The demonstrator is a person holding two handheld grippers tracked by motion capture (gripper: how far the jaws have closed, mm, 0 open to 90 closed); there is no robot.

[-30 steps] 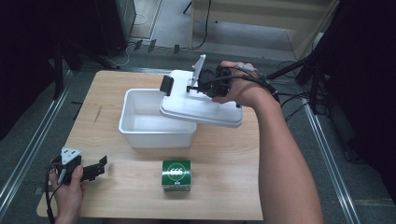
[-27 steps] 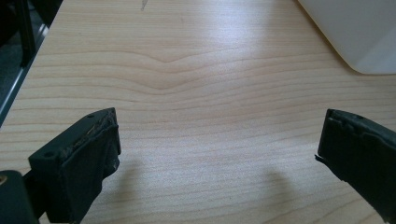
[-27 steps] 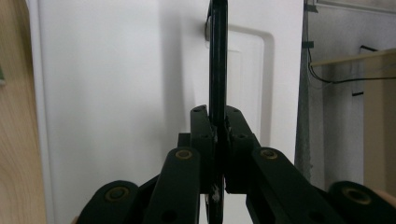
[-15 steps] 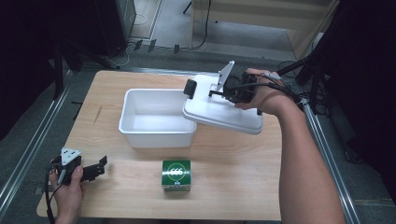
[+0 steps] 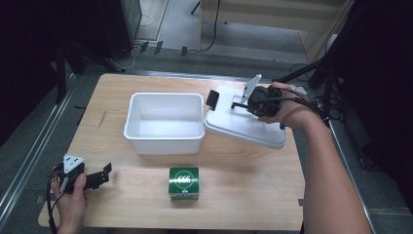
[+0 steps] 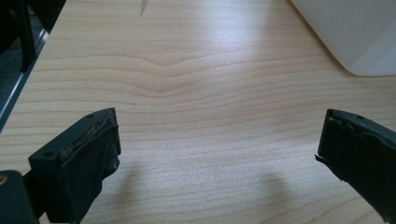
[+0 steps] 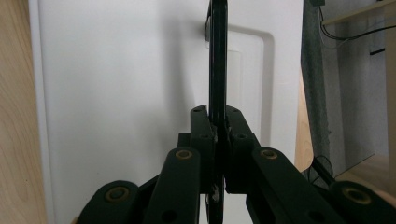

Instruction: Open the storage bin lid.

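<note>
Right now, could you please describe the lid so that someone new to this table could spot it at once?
Start at the wooden table and find the open white bin near its middle. Just right of the bin, the white lid is tilted, its near edge beside the bin's rim, held by its black handle in the right hand-held gripper. Unlike the deep bin and green box, it is flat.

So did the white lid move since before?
Yes. The white lid, held by its black handle in the right claw, slid right off the white box. It now sits tilted beside the box's right rim.
</note>
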